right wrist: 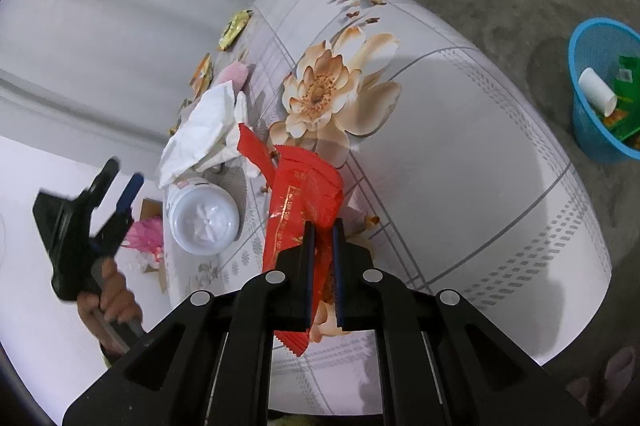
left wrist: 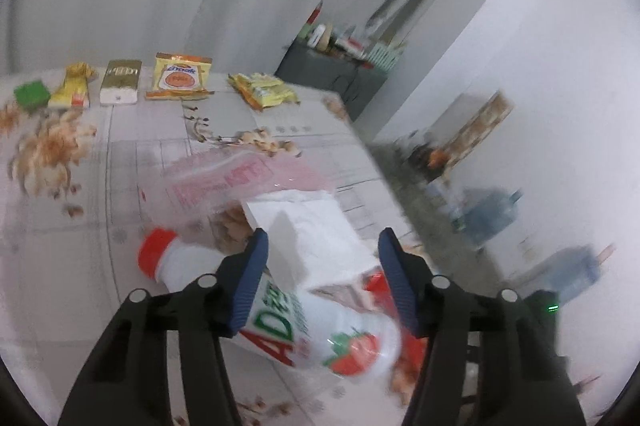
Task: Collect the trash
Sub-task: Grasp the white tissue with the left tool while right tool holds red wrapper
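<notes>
A white bottle (left wrist: 192, 266) with a red cap lies on the flowered tablecloth (left wrist: 120, 165), a crumpled white tissue (left wrist: 316, 222) resting against it. My left gripper (left wrist: 324, 238) hangs open above them, its fingers apart and touching neither. In the right wrist view the left gripper (right wrist: 124, 171) is held by a hand beside the table's edge, close to the bottle (right wrist: 206, 222) and the tissue (right wrist: 200, 129). My right gripper (right wrist: 323, 226) is shut on a red foil wrapper (right wrist: 304, 193), which sticks up from its jaws over the cloth.
A clear pink wrapper (left wrist: 224, 181) lies beyond the tissue. Several snack packets and small boxes (left wrist: 180, 79) line the far edge. A blue basket (right wrist: 600, 129) holding trash stands on the floor at the right. Water jugs (left wrist: 492, 214) sit on the floor past the table.
</notes>
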`<state>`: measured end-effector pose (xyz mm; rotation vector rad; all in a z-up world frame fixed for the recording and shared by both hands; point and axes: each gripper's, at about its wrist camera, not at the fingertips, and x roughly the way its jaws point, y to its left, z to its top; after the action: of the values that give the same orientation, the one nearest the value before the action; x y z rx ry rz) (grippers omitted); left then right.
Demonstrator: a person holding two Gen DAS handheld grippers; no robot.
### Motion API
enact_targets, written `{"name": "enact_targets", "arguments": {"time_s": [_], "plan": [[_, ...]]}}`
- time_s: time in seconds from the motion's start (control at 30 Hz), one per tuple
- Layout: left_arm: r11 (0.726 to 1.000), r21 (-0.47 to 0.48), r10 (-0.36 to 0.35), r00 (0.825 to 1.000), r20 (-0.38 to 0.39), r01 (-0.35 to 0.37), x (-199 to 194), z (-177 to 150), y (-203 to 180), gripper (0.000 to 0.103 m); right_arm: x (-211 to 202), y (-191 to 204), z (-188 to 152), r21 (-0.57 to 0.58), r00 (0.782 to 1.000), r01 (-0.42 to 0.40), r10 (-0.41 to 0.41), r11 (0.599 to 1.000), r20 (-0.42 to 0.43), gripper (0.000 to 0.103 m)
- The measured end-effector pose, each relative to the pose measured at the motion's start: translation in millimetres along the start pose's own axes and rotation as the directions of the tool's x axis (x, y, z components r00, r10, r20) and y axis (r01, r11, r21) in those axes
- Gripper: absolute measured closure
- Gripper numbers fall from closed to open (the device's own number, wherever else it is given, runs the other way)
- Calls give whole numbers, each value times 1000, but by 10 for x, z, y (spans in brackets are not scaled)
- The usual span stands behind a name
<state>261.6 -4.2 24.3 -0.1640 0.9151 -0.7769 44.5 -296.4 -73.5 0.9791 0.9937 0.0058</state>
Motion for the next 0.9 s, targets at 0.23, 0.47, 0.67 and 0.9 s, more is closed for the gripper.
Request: {"name": "enact_targets", "arguments": {"time_s": [0.23, 0.47, 0.67, 0.9], "plan": [[986, 91, 148, 984, -98, -139, 352, 70, -14, 77, 26, -9, 14, -5, 1000, -15, 15, 1000, 1, 97], [983, 122, 151, 985, -81, -141, 359, 45, -58, 102, 1, -42, 3, -6, 999, -31, 31, 1000, 11, 97], [988, 135, 73, 997, 7, -74, 89, 121, -273, 102, -89, -14, 15, -29, 998, -42, 43, 999, 35, 98], [987, 158, -39, 991, 128, 19, -394, 264, -610, 102, -319, 55, 20, -60, 992, -71, 77, 996, 98, 99]]}}
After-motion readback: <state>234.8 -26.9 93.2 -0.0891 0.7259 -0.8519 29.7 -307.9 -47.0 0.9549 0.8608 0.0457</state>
